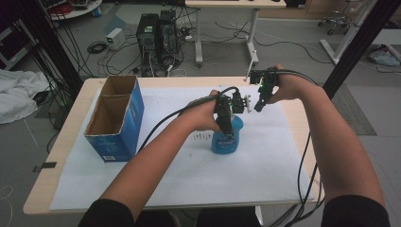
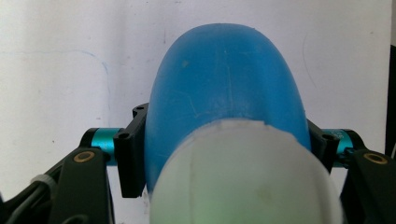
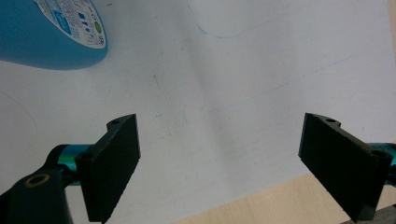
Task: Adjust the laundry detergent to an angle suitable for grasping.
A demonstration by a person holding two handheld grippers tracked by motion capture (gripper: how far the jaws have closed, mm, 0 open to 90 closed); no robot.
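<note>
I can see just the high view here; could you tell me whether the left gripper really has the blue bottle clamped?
Observer: Yes. In the left gripper view the black pads press on both flanks of the blue bottle, just below its white cap.
Operator: Thank you. And are the right gripper's jaws around anything?
Observer: No. The right gripper stands wide open, with bare white paper between its jaws.
Operator: How is it placed relative to the bottle?
Observer: Apart from it. In the right gripper view the bottle's labelled side lies off at the upper left, well clear of both jaws, and the table's wooden edge runs just under them.
</note>
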